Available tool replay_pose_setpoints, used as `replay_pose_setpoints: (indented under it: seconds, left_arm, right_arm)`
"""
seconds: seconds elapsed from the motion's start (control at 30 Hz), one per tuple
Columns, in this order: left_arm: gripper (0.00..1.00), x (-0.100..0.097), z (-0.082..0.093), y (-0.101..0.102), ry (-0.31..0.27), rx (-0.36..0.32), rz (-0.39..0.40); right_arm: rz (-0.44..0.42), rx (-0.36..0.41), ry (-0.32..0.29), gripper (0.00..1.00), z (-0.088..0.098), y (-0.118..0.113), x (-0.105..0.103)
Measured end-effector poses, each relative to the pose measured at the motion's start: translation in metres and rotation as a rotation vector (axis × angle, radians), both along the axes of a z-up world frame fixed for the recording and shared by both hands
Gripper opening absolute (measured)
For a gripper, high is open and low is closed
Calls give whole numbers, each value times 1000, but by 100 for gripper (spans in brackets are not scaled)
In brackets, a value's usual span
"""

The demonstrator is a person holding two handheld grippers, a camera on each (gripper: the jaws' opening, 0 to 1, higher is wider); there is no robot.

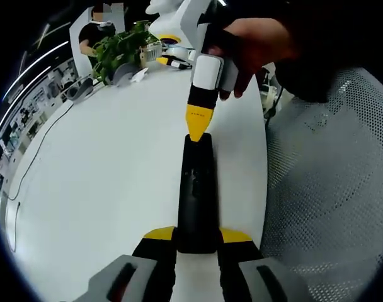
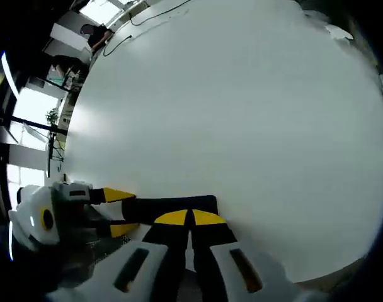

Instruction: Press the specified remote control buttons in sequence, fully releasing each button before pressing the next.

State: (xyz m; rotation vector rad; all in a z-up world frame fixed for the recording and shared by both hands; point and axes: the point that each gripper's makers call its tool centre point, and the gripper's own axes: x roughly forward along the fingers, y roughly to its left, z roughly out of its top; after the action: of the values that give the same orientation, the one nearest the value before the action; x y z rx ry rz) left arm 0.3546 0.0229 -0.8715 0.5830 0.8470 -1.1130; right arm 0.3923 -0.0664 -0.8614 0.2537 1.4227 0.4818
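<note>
While left gripper (image 1: 196, 242) clamps one remote (image 1: 196, 189), right gripper (image 1: 198, 123) presses.

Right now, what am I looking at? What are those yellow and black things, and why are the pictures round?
A person is holding two grabbing tools, one in each hand. Each tool has a small fisheye camera riding on it, which is why the pictures look round and bent.

In the left gripper view, the left tool rises from the bottom. Its two yellow-tipped jaws squeeze the near end of a long black remote control over a big white table. The right tool comes from the top, held by a hand, and its closed yellow tip touches the far end of the remote, as if pressing a button.

In the right gripper view, you look along the right tool, with its tips on the remote. The left tool comes in from the left.

A green plant stands at the far end.
</note>
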Motion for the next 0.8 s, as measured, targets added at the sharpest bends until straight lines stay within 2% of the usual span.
replay_pose_setpoints:
  seconds: [0.3,0.63,0.8]
  left_arm:
    - [25,0,0,1,2,-4,2]
    - [25,0,0,1,4,-5,6]
    - [25,0,0,1,2,-2,4]
  right_arm:
    - [25,-31,-11,0,-2,1,-1]
    - [184,-161,-152,0,-5,1,2]
    - [237,-201,-141,0,-6,3,2]
